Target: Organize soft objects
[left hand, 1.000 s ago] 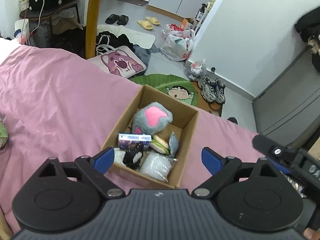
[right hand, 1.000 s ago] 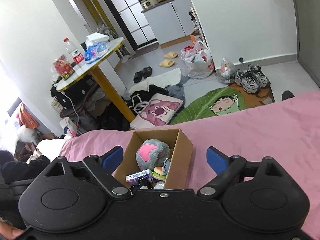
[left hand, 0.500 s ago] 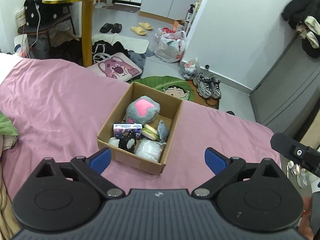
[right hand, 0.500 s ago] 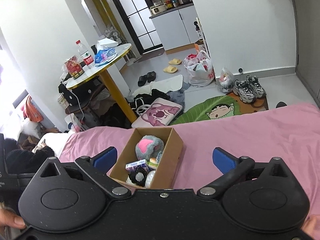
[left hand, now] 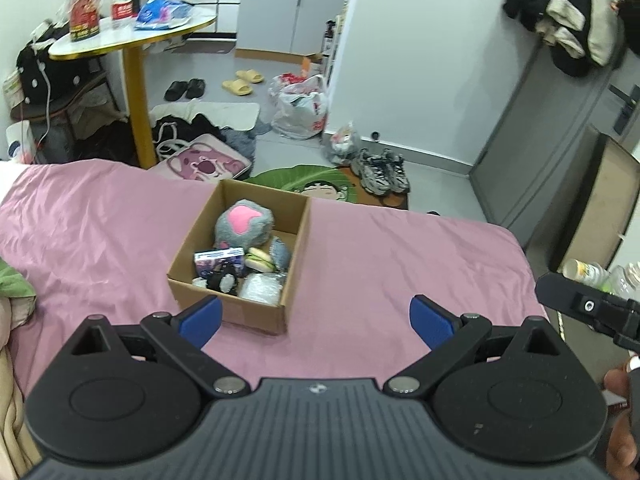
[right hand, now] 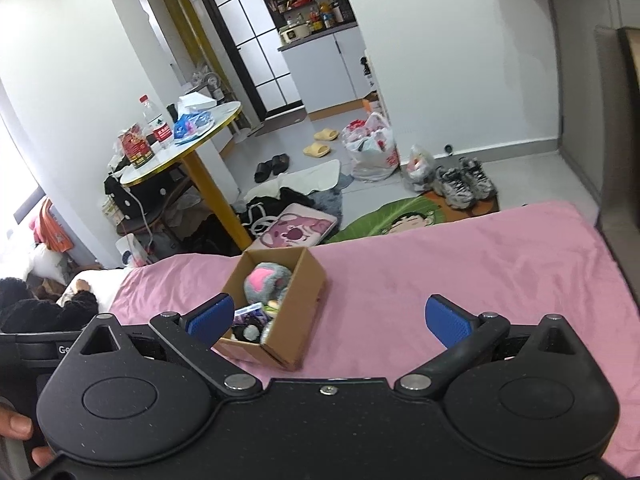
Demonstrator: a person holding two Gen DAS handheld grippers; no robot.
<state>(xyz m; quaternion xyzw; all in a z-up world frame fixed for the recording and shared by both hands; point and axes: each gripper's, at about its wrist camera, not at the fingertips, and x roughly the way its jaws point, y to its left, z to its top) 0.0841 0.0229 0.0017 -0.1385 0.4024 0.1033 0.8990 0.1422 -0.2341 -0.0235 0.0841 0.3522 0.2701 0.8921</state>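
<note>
Hovering: both grippers above the pink bed sheet, nothing held
left gripper: fingers spread wide, blue pads apart, empty
right gripper: fingers spread wide, empty; left pad overlaps the box's near corner in the right wrist view, contact cannot be told
cardboard box: on the bed, open top, at 12 o'clock from the left gripper, just past its left pad; at 11 o'clock in the right wrist view
box contents: grey plush with pink patch at the far end; small printed carton at 9 o'clock of centre; burger-like toy in the middle; black-and-white plush and clear-wrapped white item at the near wall
hand: at 4 o'clock edge of the left wrist view, beside the other gripper's black body
floor beyond bed: green cartoon mat, sneakers, pink bear bag, plastic bags
desk: round, yellow leg, at 10 o'clock, carries a bottle and packets
</note>
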